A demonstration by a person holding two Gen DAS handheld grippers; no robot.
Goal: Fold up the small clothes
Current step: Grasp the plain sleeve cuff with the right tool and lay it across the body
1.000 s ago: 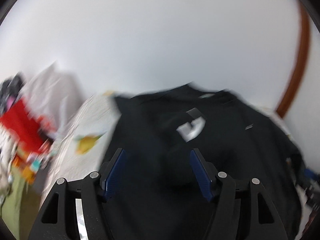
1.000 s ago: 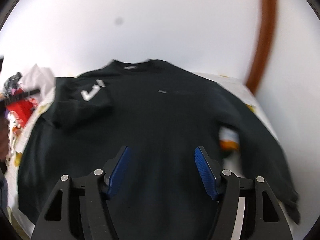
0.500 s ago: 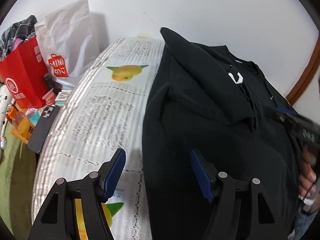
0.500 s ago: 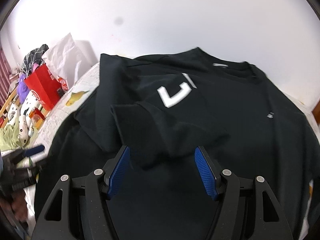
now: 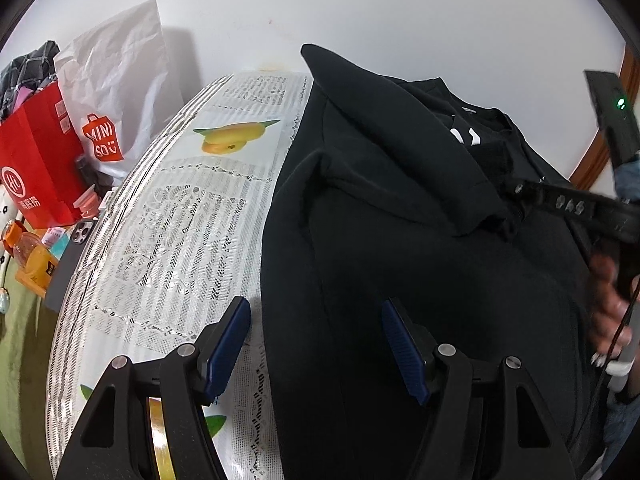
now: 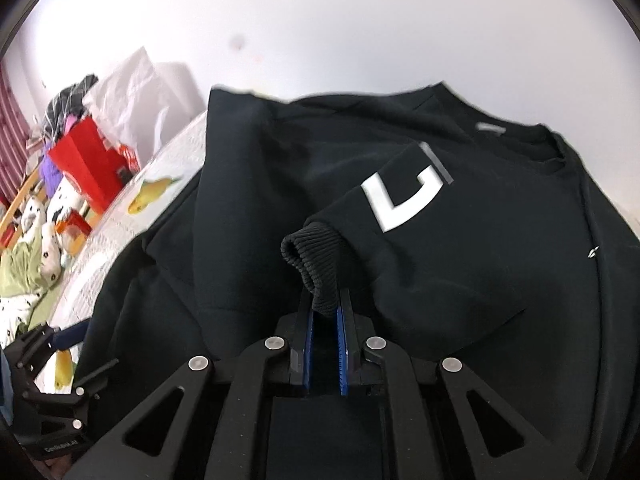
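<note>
Against the white wall, your black sweatshirt (image 5: pixel 420 260) lies on the lace-covered bench (image 5: pixel 172 240), where your right claw (image 6: pixel 325 312) has just closed on the ribbed cuff (image 6: pixel 316 264) to fold that sleeve, while your left claw (image 5: pixel 316 344) hovers open above the sweatshirt's side edge.

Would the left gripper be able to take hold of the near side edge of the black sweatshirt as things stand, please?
Probably yes. The left gripper is open, and the side edge of the black sweatshirt lies between its fingers on the lace tablecloth, with nothing over it. The right gripper, shut on the ribbed cuff, is off to the side.
</note>
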